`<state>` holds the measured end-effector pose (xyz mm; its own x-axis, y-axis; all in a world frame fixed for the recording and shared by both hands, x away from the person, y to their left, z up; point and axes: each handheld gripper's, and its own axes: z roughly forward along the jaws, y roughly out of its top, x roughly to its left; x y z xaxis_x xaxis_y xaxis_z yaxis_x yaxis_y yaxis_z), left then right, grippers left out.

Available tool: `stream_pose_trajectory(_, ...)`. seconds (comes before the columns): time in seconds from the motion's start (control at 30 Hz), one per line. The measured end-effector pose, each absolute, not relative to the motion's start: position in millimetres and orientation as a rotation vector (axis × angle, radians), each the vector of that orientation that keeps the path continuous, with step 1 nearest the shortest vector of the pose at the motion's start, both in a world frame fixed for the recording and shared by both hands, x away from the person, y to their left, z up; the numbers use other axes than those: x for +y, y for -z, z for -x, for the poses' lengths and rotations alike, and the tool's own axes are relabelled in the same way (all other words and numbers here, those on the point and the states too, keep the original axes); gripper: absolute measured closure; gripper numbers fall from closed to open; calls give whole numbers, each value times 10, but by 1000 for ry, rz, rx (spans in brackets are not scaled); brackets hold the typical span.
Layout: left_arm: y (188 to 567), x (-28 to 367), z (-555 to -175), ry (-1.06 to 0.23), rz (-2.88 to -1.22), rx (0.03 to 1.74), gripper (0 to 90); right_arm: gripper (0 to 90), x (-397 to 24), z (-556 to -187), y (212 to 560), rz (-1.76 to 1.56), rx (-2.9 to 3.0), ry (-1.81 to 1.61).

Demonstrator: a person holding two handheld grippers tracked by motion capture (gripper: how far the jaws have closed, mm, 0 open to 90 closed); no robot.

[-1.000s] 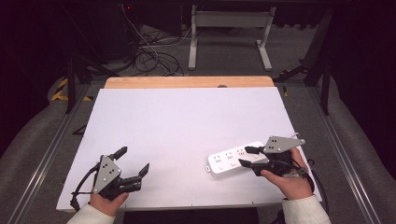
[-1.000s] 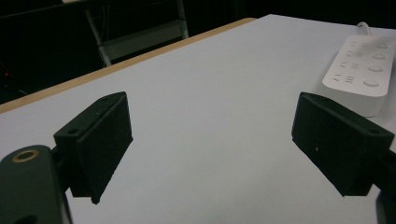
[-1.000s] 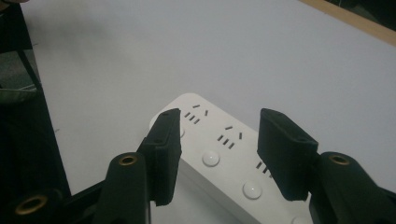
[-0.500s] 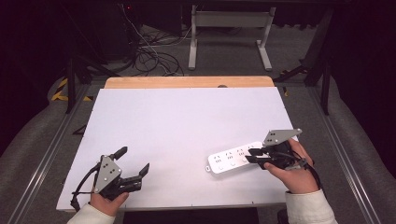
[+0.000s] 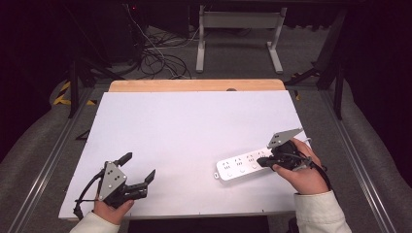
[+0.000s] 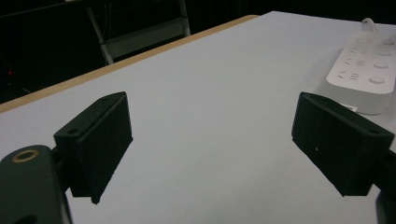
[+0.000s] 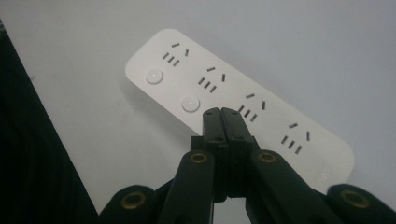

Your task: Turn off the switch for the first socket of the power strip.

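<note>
On the white table: a white power strip (image 5: pixel 245 164) is lying flat toward the near right part of the sheet (image 5: pixel 194 126), and I am taking it as my landmark.
Power strip, lie: it is running slantwise, one rounded end pointing toward the table's middle, the other end sitting under my right hand (image 5: pixel 303 172).
Power strip, face: in the right gripper view it is showing four socket groups and round buttons (image 7: pixel 190 103) along one edge, face up.
Right gripper (image 5: pixel 266 161): I am holding it over the strip's end nearest my hand, with its grey plate tilting above it.
Right gripper, state: my jaws are pressing together with nothing between them; in the right gripper view their tips (image 7: pixel 221 113) are sitting over the strip's button edge, between the second button and the third socket group. Whether they are touching the strip, I cannot tell.
Left gripper (image 5: pixel 137 171): I am holding it well apart from the strip, off to its left by the table's near edge, my left hand (image 5: pixel 112 209) gripping it from below.
Left gripper, state: my jaws are standing wide apart and gripping nothing, bare sheet showing between them.
Left gripper view: the strip's end (image 6: pixel 364 70) is showing beyond my right-hand jaw, resting on the sheet, not touching it.
Table's far side, beyond the strip: a wooden edge (image 5: pixel 194 85) is showing past the white sheet.
</note>
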<state>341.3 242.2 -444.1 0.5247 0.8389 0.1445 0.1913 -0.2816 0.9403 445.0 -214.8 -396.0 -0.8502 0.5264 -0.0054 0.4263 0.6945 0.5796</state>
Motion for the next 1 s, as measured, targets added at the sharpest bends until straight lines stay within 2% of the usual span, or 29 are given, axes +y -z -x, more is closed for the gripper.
stream_pose_trajectory(0.3, 4441, 2420, -3412, -818, -1772, 864, 125, 900, -2147, -4528, 4028, -844, 2732, -740)
stream_pose_trajectory(1.0, 4439, 2426, -3415, -830, -1773, 866, 124, 900, -2239, -4733, 4250, -1022, 2710, -693)
